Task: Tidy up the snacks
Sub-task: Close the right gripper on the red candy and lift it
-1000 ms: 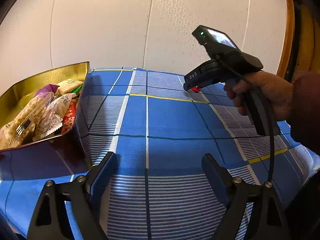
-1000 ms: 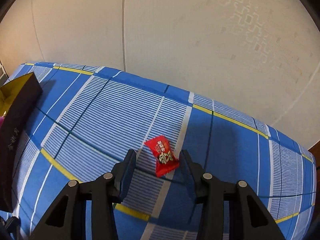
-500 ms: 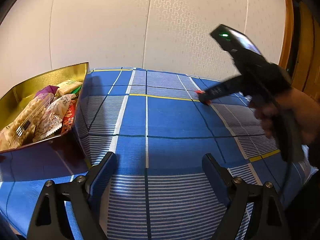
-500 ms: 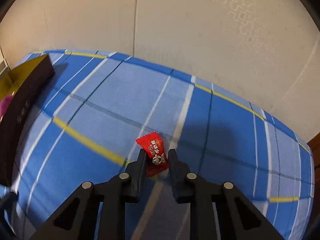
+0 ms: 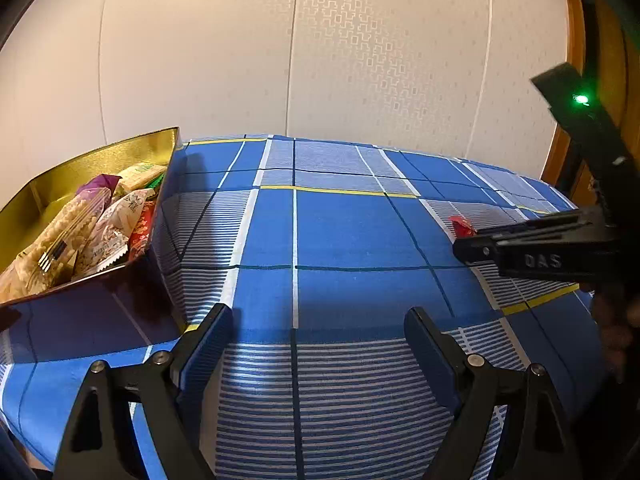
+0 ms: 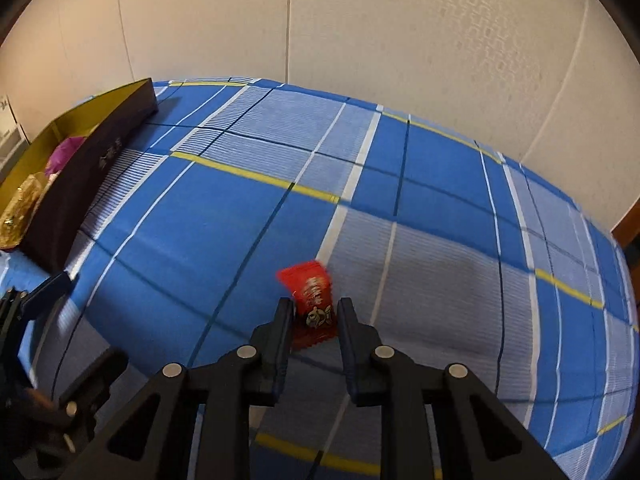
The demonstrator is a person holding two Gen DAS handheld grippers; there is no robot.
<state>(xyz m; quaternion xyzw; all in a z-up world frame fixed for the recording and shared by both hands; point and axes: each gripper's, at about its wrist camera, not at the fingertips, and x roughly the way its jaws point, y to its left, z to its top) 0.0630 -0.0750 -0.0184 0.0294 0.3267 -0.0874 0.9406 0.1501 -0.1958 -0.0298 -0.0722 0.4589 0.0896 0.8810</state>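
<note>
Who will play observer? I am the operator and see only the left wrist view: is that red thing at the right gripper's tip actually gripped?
Observer: Yes. In the right wrist view the red candy packet sits between the fingers of the right gripper, pads against its sides, though the jaws have just been opening a little.
Operator: Any print on it?
Observer: A small cartoon figure under white lettering.
Operator: Anything on the snack box's outer wall?
Observer: The long dark side of the snack box carries pale lettering, too small to read.
</note>
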